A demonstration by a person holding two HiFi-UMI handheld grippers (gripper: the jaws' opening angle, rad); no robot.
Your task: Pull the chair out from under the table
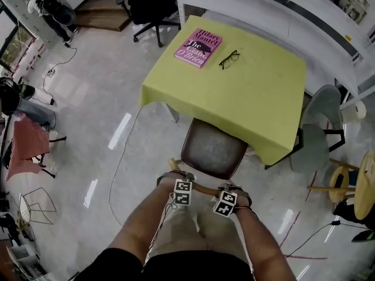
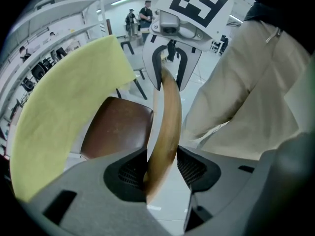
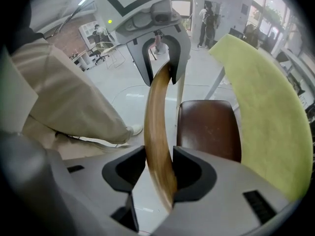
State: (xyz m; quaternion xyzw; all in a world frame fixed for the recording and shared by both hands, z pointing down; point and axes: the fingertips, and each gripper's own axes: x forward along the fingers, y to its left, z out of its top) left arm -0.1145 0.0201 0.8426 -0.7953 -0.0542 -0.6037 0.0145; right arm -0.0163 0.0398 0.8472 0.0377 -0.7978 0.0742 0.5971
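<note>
head view: the chair [image 1: 212, 148] stands at the near edge of the surface [image 1: 234, 86], which is covered by a yellow-green cloth [image 1: 275, 116]. most of the brown seat shows clear of the cloth and only its far edge lies under the hem. judged partly withdrawn. the left claw [image 1: 180, 186] and right claw [image 1: 229, 195] sit on the curved wooden back rail [image 1: 204, 187], one toward each end, both pointing steeply down. a book [image 1: 198, 47] and glasses [image 1: 229, 58] lie on the far part of the surface, well apart from the chair. a white cable [image 1: 120, 157] lies on the floor to the left of the chair. the chair legs are hidden.

left gripper view: the left claw [image 2: 162, 167] is pinching the back rail [image 2: 166, 122], with a pad against each face. the right claw [image 2: 170, 65] shows farther along the same rail. the seat [image 2: 115, 129] lies beside the cloth [image 2: 64, 117].

right gripper view: the right claw [image 3: 160, 173] is likewise clamped on the back rail [image 3: 157, 127], which fills the gap between the pads. the seat [image 3: 209, 129] sits just beside the cloth [image 3: 266, 112].

recommendation: draw both claws back together and evenly, so the chair travels straight and does not swing toward the surface's leg or snag the hem. keep the pull level, as lifting the rail would tip the chair. hold the clamp firm, since the smooth curved rail could slide through the pads. step back to leave room, keeping clear of the cable.
</note>
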